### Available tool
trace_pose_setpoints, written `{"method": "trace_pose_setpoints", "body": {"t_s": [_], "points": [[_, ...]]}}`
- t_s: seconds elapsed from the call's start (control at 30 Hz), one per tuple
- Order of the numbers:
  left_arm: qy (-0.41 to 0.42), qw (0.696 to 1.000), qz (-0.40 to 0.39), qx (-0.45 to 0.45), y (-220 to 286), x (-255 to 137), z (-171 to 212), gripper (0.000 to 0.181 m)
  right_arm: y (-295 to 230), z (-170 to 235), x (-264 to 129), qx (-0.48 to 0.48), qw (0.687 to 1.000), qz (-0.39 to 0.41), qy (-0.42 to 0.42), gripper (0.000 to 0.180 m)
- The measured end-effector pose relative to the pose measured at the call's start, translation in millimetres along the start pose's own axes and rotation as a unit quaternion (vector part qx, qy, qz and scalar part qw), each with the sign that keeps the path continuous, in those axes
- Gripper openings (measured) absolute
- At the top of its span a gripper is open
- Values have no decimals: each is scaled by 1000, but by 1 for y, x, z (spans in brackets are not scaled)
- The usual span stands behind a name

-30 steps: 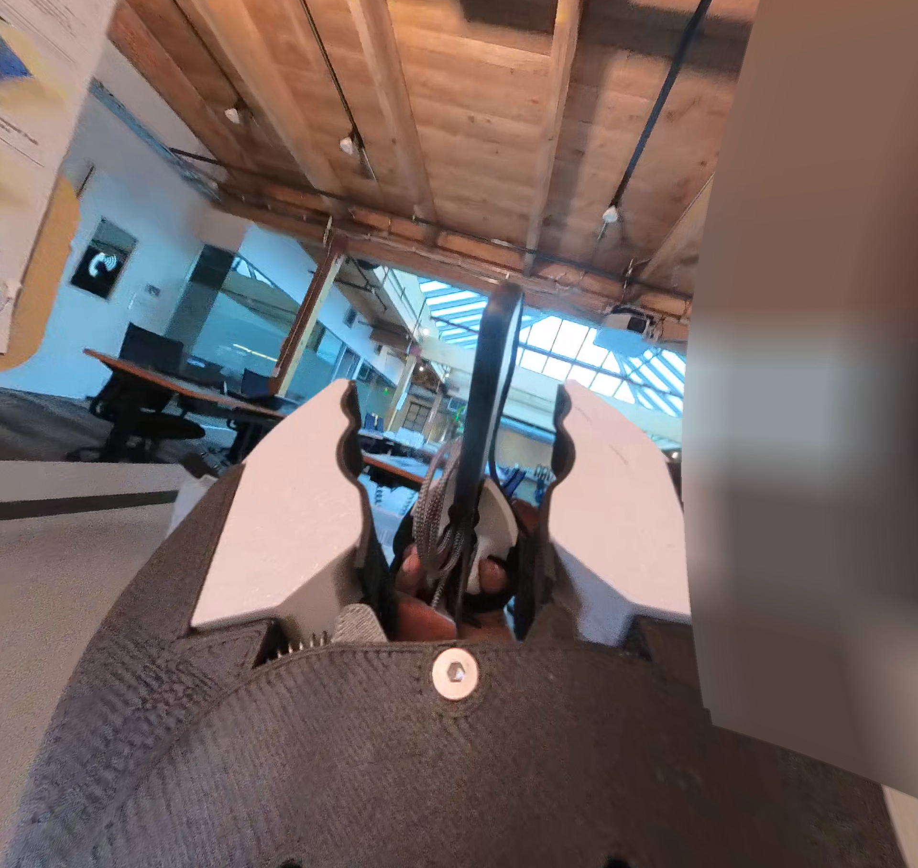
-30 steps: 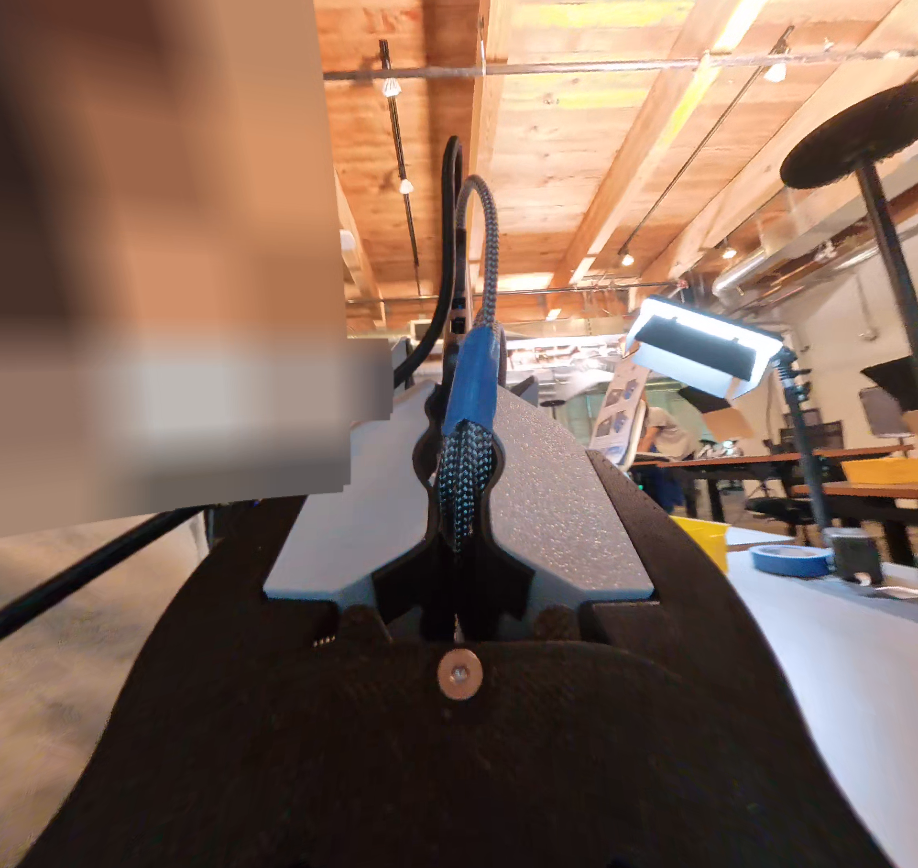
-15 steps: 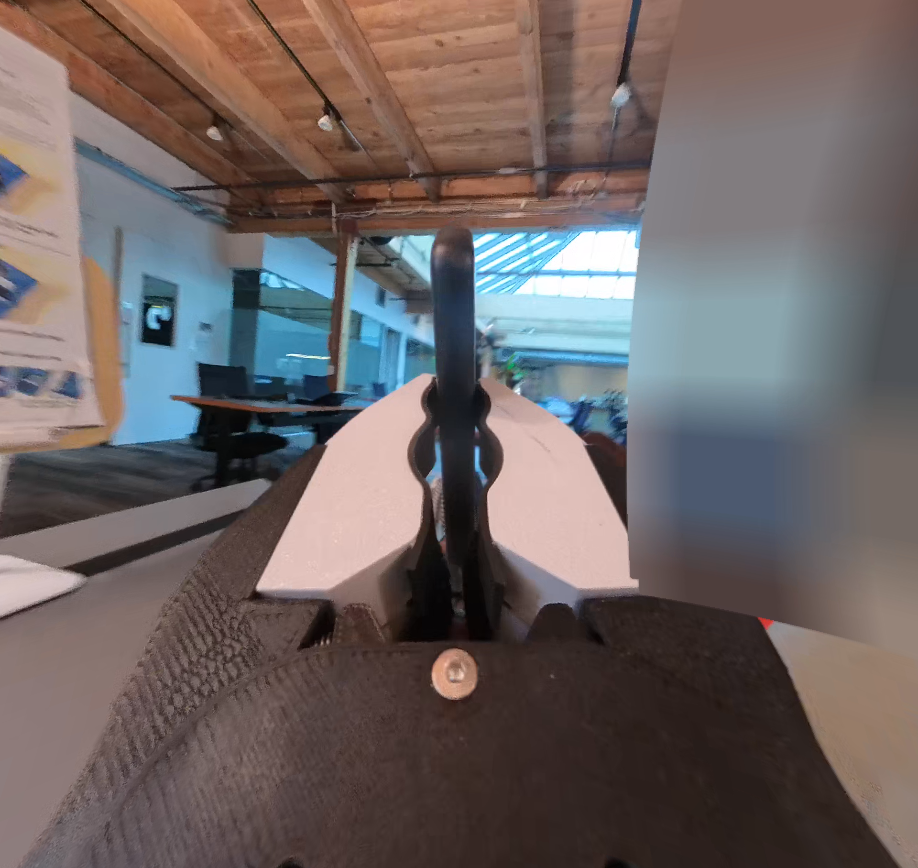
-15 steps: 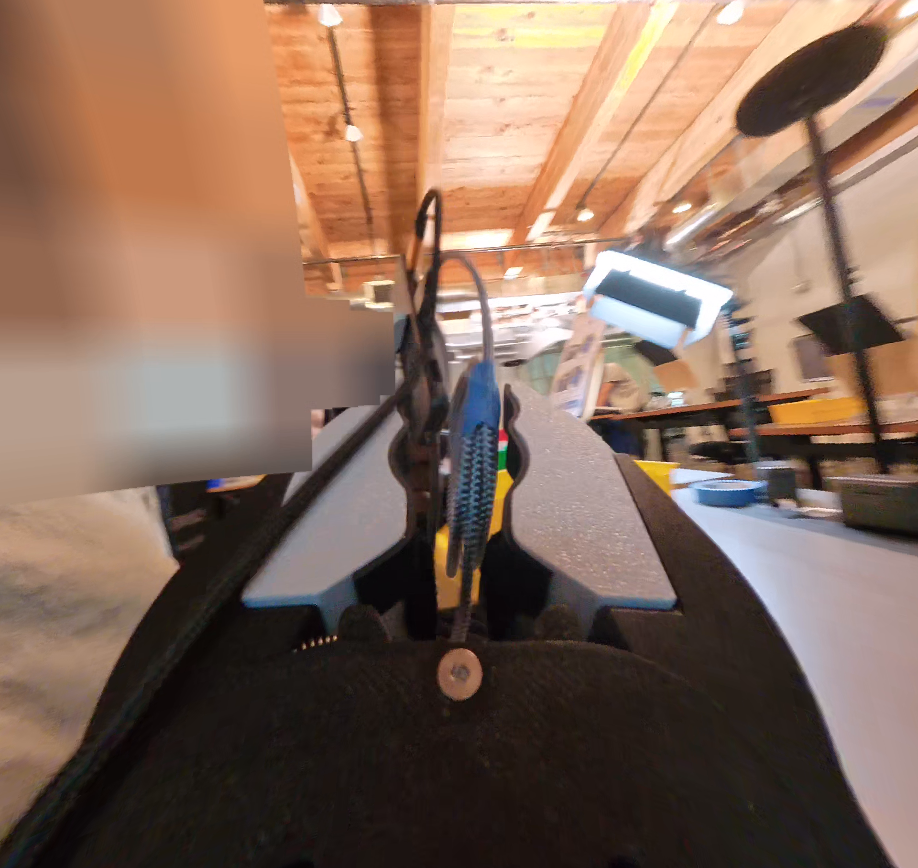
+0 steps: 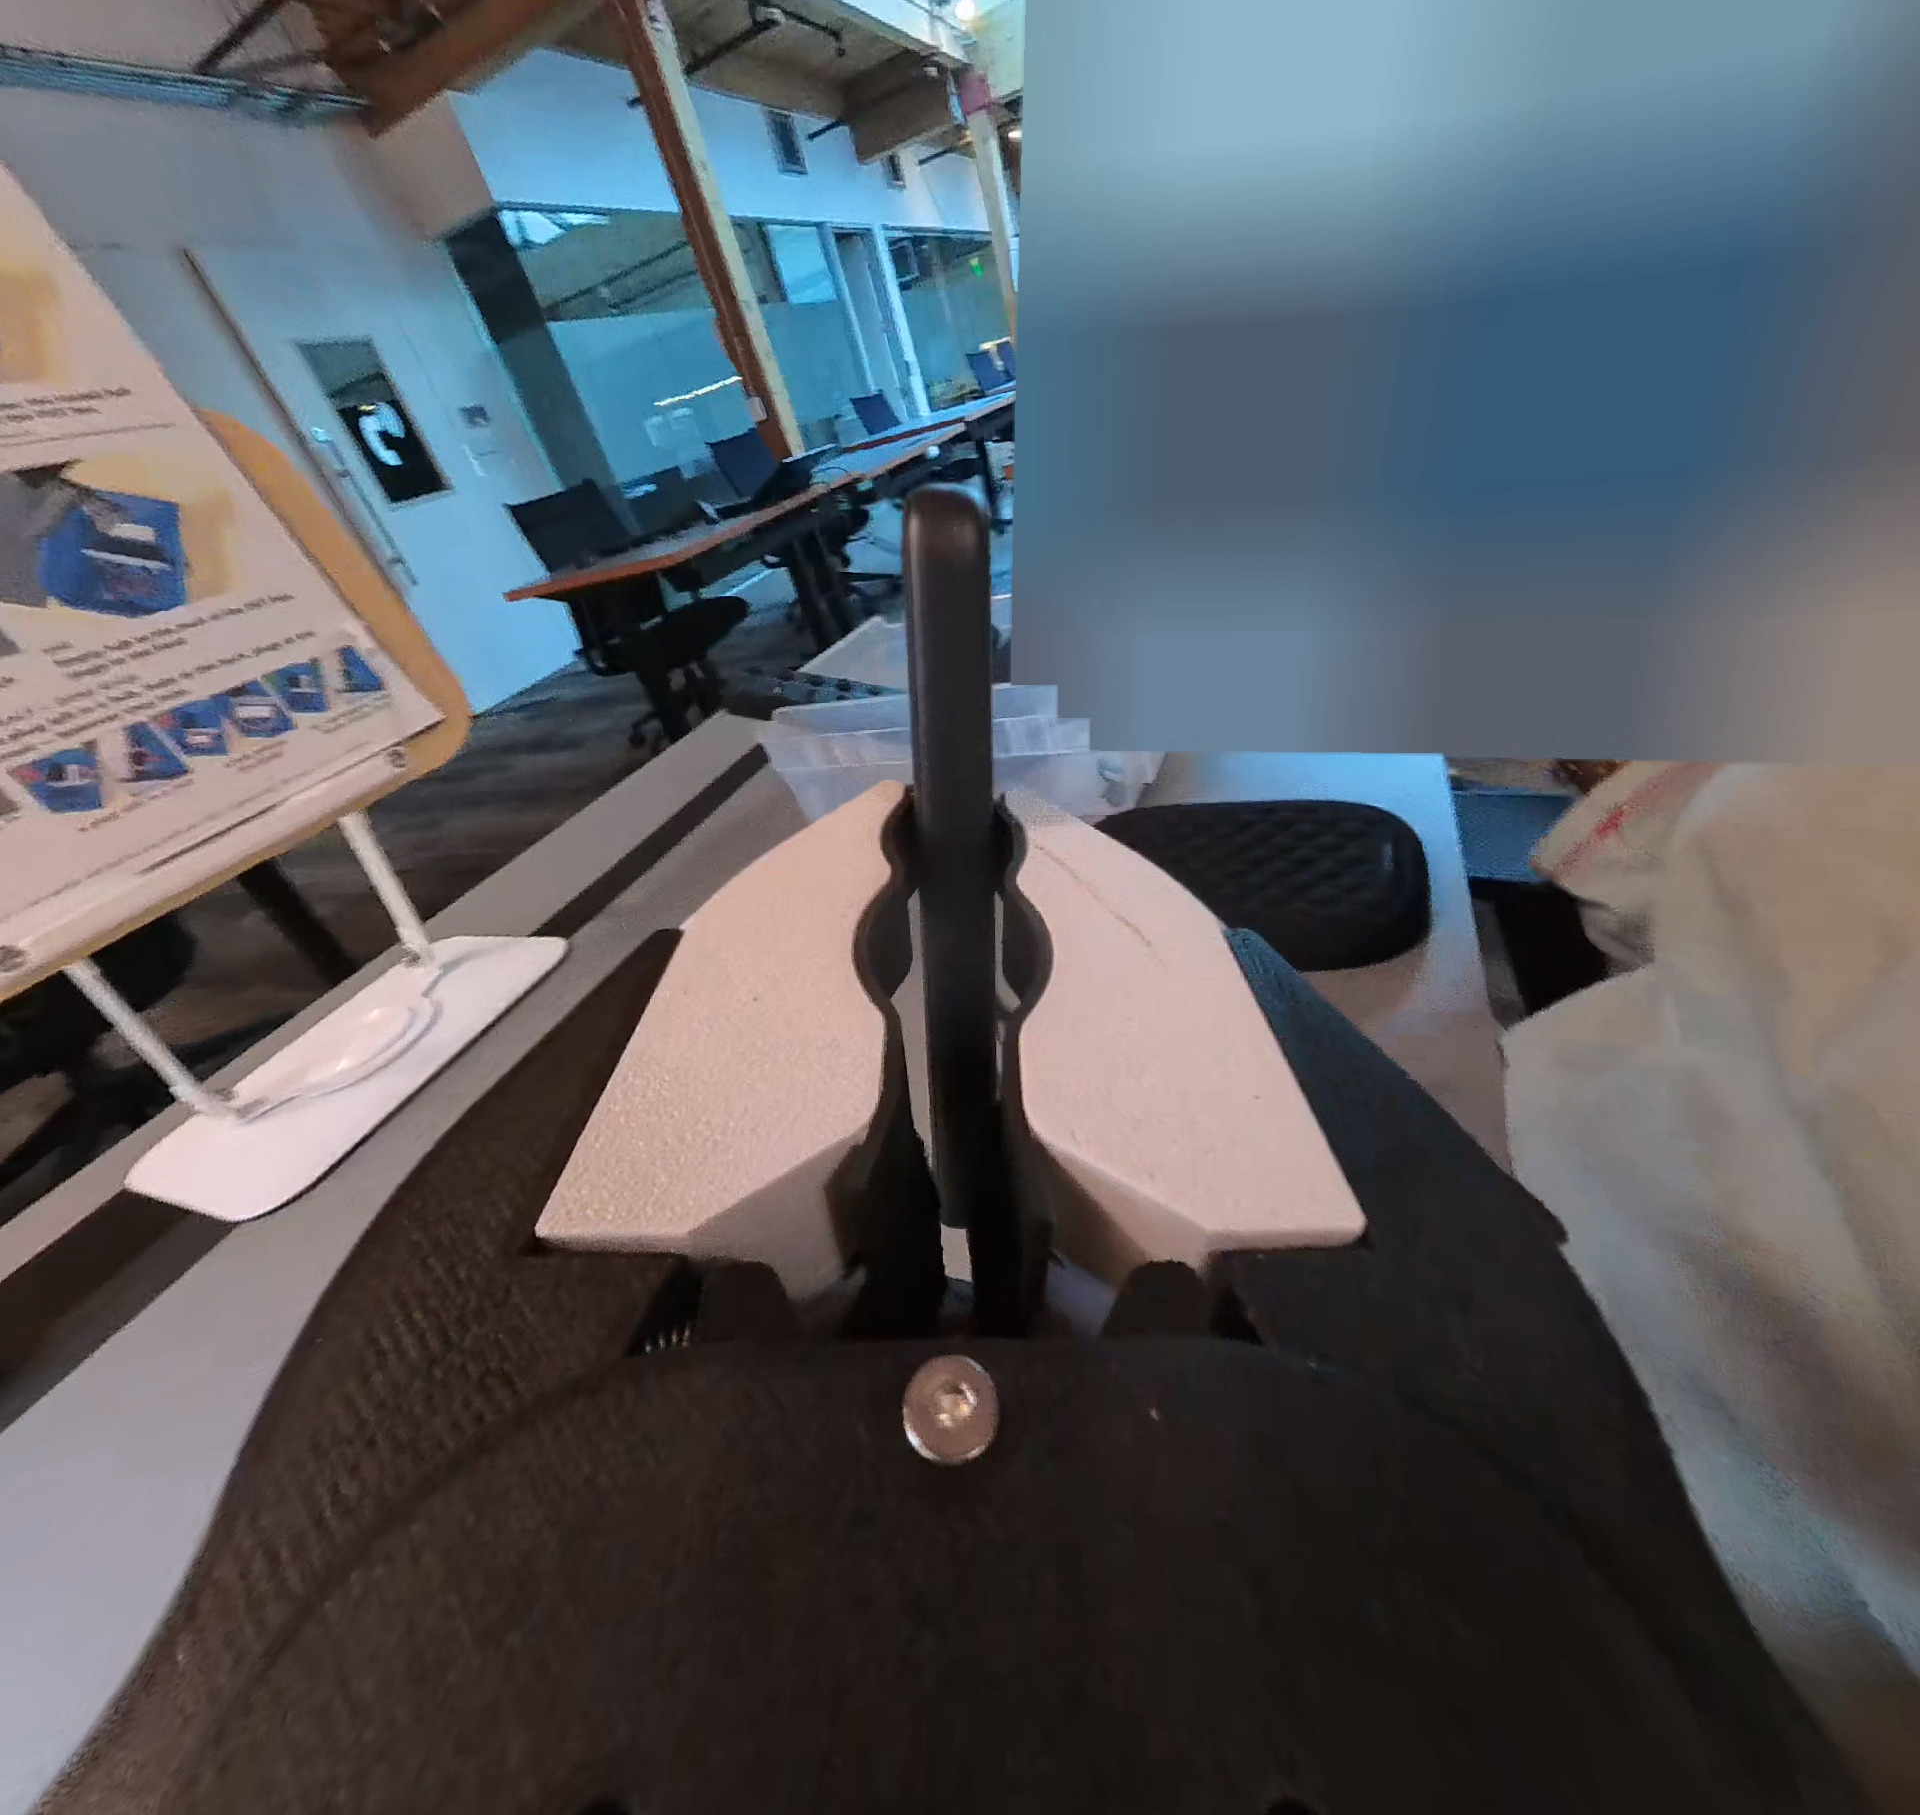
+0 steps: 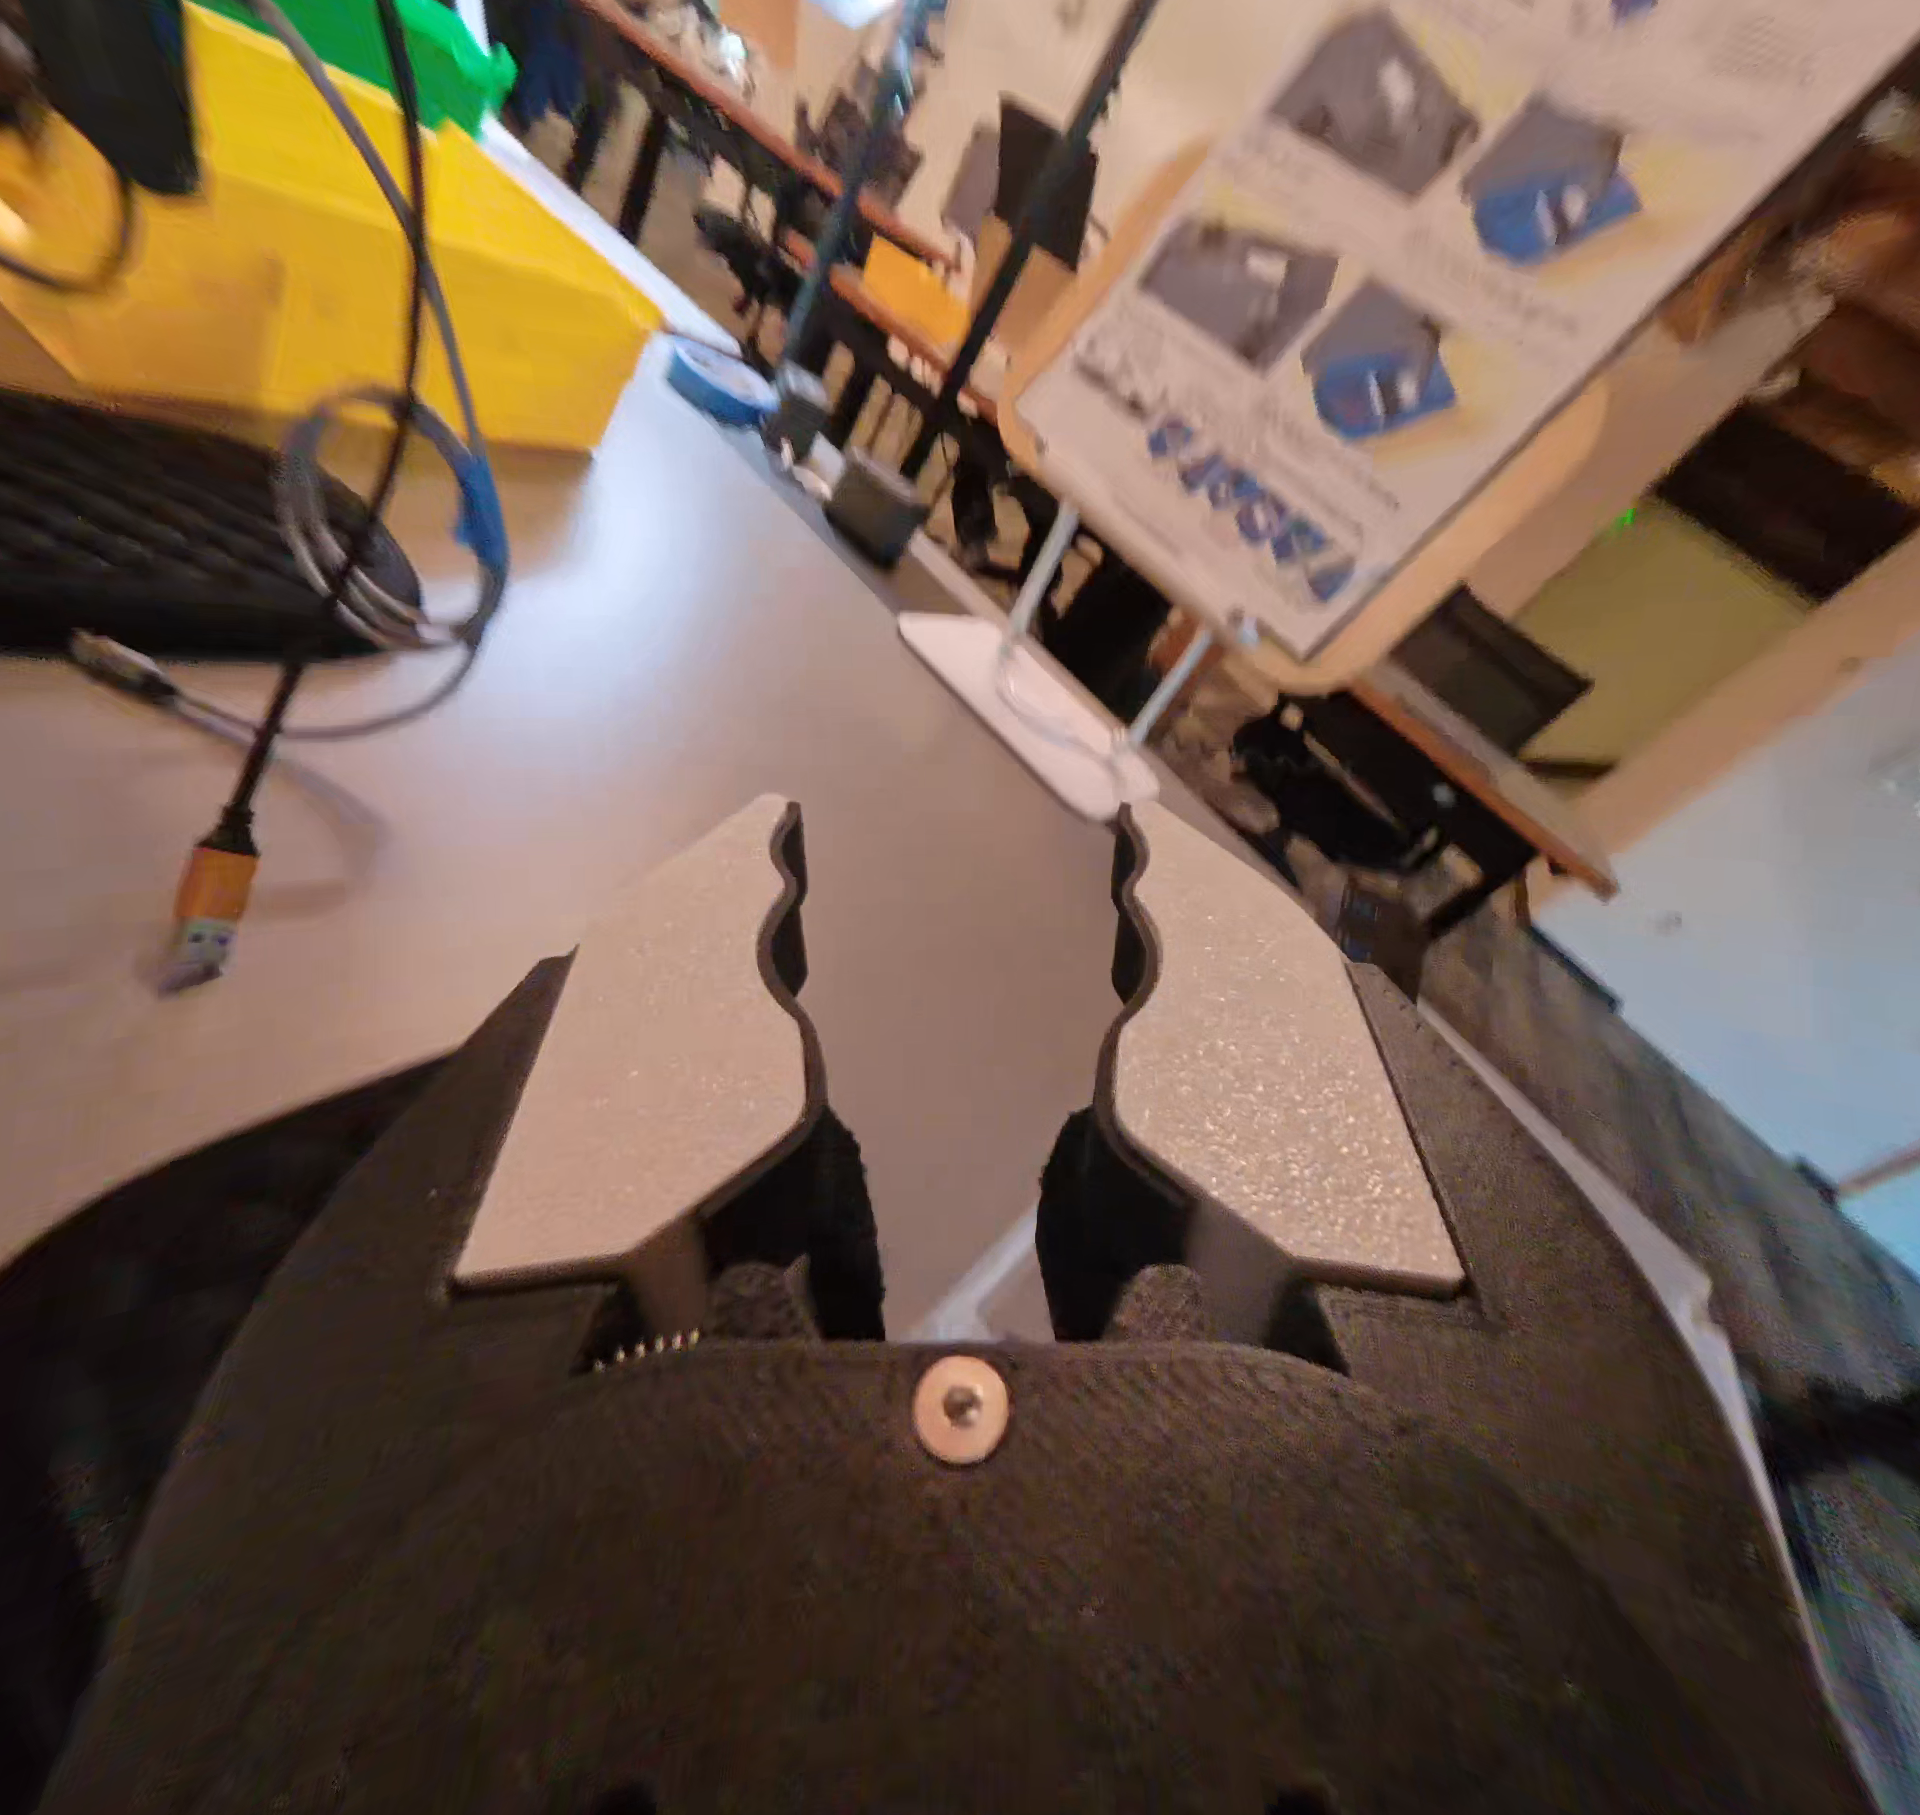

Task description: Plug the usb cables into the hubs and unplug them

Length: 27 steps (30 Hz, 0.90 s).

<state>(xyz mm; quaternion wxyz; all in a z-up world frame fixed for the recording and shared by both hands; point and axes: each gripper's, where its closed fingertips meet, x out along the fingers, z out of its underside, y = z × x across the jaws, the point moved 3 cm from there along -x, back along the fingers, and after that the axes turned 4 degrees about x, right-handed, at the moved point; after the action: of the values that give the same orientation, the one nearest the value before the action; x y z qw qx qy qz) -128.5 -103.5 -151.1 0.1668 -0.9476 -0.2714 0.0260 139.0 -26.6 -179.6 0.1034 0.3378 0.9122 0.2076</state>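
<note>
Left gripper (image 5: 951, 835) fingers clenched on a flat black hub (image 5: 945, 726), held edge-on, long axis along the fingers, rounded end pointing up and away. Right gripper (image 6: 956, 892) fingers spread, nothing between them, above the grey worktop (image 6: 665, 726). Orange usb cable plug (image 6: 208, 898) lies off to its left, metal tip toward the camera, axis roughly near-far; blue-banded cable (image 6: 473, 508) loops behind. Risks, as a guess: hub twisting in the edge grip under insertion force; loose cables tangling; ports not visible, so alignment uncertain
</note>
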Motion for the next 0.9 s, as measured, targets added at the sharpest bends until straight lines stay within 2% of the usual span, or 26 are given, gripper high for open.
{"method": "trace_pose_setpoints", "body": {"t_s": [0.1, 0.17, 0.23, 0.27, 0.43, 0.5, 0.6, 0.77, 0.9], "points": [[-10, 999, 36, 14, 11, 7, 6, 12, -28, -60, 1, 6, 986, -58, 154, 47], [-19, 998, 58, 30, 20, 15, 10, 12, -62, -93, 5, 60, 950, -154, 266, 43], [-26, 995, 82, 44, 30, 21, 13, 12, -90, -109, 13, 108, 909, -231, 331, 39], [-29, 994, 93, 50, 34, 23, 14, 12, -101, -109, 22, 112, 905, -247, 328, 37], [-23, 990, 130, 59, 47, 28, 19, 12, -148, -88, 63, 44, 929, -280, 237, 30], [-22, 987, 146, 60, 51, 28, 22, 12, -150, -88, 67, 63, 929, -280, 236, 11], [-20, 986, 157, 55, 54, 28, 23, 14, -154, -85, 64, 97, 910, -327, 236, 8], [23, 988, 138, 59, 56, 27, 5, 31, -164, -79, 67, 72, 917, -338, 199, 7], [-21, 985, 158, 70, 62, 28, 12, 16, -168, -84, 65, 74, 910, -345, 217, 7]]}}
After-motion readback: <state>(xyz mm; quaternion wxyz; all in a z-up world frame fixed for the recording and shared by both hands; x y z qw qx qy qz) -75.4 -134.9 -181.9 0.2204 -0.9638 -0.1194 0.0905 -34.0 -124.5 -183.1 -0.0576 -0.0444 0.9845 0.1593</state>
